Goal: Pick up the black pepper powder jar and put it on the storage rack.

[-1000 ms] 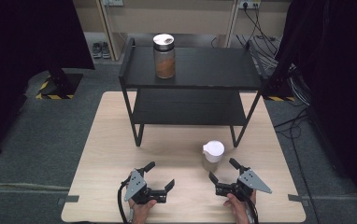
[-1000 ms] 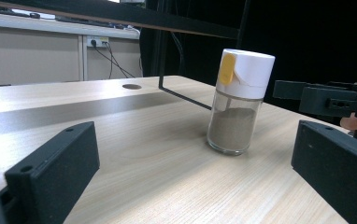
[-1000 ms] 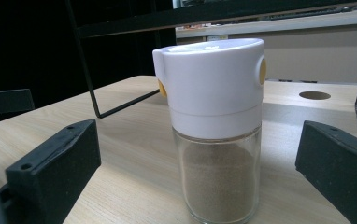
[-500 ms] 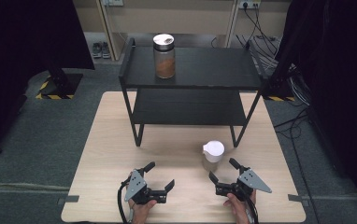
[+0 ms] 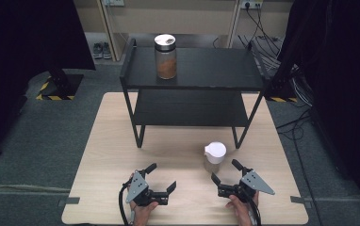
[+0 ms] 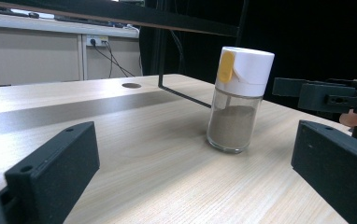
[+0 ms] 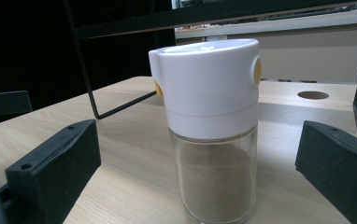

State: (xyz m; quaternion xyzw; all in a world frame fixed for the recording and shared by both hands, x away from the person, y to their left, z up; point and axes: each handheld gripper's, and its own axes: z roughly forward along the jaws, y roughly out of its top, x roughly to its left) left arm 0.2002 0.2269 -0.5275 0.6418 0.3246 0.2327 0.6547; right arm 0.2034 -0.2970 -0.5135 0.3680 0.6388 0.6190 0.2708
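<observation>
Shaker (image 7: pixel 212 130) stands upright on the table (image 5: pixel 107 141) — long axis vertical.

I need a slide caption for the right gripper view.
Open right gripper faces a white-lidded glass shaker of brown powder on the wooden table.

Glass shaker (image 6: pixel 239 105) with white cap, yellow tab, upright on wooden table (image 6: pixel 134 154), brown powder inside. Left gripper (image 6: pixel 193 179) jaws spread wide, short of shaker. Right gripper (image 6: pixel 328 95) right of shaker. Black rack leg (image 6: pixel 160 44) behind shaker.
</observation>
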